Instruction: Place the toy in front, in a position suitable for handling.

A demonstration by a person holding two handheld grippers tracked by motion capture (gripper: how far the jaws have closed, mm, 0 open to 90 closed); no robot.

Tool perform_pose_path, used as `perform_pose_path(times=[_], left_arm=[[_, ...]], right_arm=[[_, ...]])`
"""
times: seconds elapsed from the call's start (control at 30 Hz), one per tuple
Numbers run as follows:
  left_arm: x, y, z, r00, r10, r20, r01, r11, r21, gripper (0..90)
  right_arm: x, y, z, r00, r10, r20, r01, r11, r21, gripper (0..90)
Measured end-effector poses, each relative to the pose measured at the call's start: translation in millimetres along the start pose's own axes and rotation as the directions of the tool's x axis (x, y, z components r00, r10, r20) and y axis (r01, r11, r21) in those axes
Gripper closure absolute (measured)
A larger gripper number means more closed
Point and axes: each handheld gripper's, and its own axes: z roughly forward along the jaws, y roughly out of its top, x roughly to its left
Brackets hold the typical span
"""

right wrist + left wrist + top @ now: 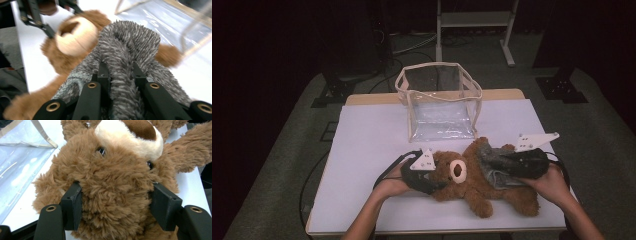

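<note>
Teddy bear's (472, 177) head sits clamped between the left tongs (115, 207)

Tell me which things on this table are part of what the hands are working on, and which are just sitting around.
In hand:
- teddy bear, its head clamped in the left gripper
- grey fuzzy garment on the bear, pinched by the right gripper

Lying about:
- clear bag, standing open behind the bear, untouched
- white frame on the floor beyond the table
</note>
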Motion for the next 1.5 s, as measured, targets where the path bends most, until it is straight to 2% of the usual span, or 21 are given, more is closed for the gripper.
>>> perform_pose_path(times=[0.13, 0.2, 0.3, 0.47, 0.63, 0.77, 0.87, 1.0, 1.17, 1.3, 1.37, 1.5], left_arm=[[1.5, 2.4, 1.8, 1.0, 0.004, 0.0, -0.004, 1.0, 0.007, 33.9], [4.0, 2.1, 2.4, 1.0, -0.007, -0.001, 0.007, 1.0, 0.005, 33.7], [6.2, 0.4, 1.4, 1.0, -0.009, -0.001, 0.009, 0.9999, 0.005, 33.3], [5.7, -0.4, -3.8, 1.0, -0.006, -0.006, 0.006, 1.0, 0.0, 32.0], [3.2, 1.4, -14.9, 0.9999, 0.008, -0.014, -0.008, 0.9999, -0.01, 32.4], [3.8, 0.5, -16.2, 0.9996, 0.018, -0.024, -0.017, 0.9998, 0.01, 36.8], [5.7, -1.3, -12.9, 0.9993, 0.004, -0.037, -0.004, 0.9999, 0.011, 39.5], [9.9, -3.5, -10.0, 0.9994, -0.011, -0.034, 0.011, 0.9999, 0.008, 41.9], [13.4, -1.9, -9.6, 0.9994, -0.014, -0.033, 0.015, 0.9998, 0.011, 42.3], [15.6, -0.6, -8.8, 0.9991, -0.026, -0.035, 0.026, 0.9996, 0.009, 42.2], [16.0, -0.9, -8.3, 0.9988, -0.033, -0.036, 0.033, 0.9994, 0.004, 42.2], [18.2, -4.5, -9.9, 0.9984, -0.044, -0.036, 0.044, 0.999, 0.002, 41.7]], right_arm=[[14.8, 12.7, 14.4, 0.9975, -0.038, -0.06, 0.037, 0.999, -0.012, 74.8], [23.4, 17.7, 21.7, 0.9944, -0.055, -0.09, 0.053, 0.998, -0.023, 74.8], [33.3, 20.7, 29.0, 0.9927, -0.087, -0.084, 0.087, 0.996, -0.004, 74.8], [25.8, 9.2, 27.3, 0.9957, -0.069, -0.062, 0.071, 0.997, 0.023, 74.9], [14.5, 0.9, 17.5, 0.9985, -0.051, -0.02, 0.051, 0.999, 0.016, 75.1], [6.9, 2.3, 15.4, 0.9987, -0.049, 0.01, 0.049, 0.999, 0.015, 75.1], [2.9, 6.7, 19.2, 0.9985, -0.052, 0.02, 0.052, 0.999, 0.018, 75.2], [3.8, 16.7, 23.9, 0.9983, -0.058, -0.005, 0.058, 0.998, 0.018, 75.4], [22.4, 33.9, 22.2, 0.9916, -0.096, -0.086, 0.094, 0.995, -0.036, 75.5], [37.9, 43.8, 31.5, 0.9819, -0.144, -0.123, 0.14, 0.989, -0.043, 75.4], [42.8, 45.0, 39.8, 0.9779, -0.17, -0.121, 0.168, 0.985, -0.027, 75.3], [44.0, 38.2, 52.4, 0.9766, -0.19, -0.101, 0.191, 0.981, 0.009, 75.3]])
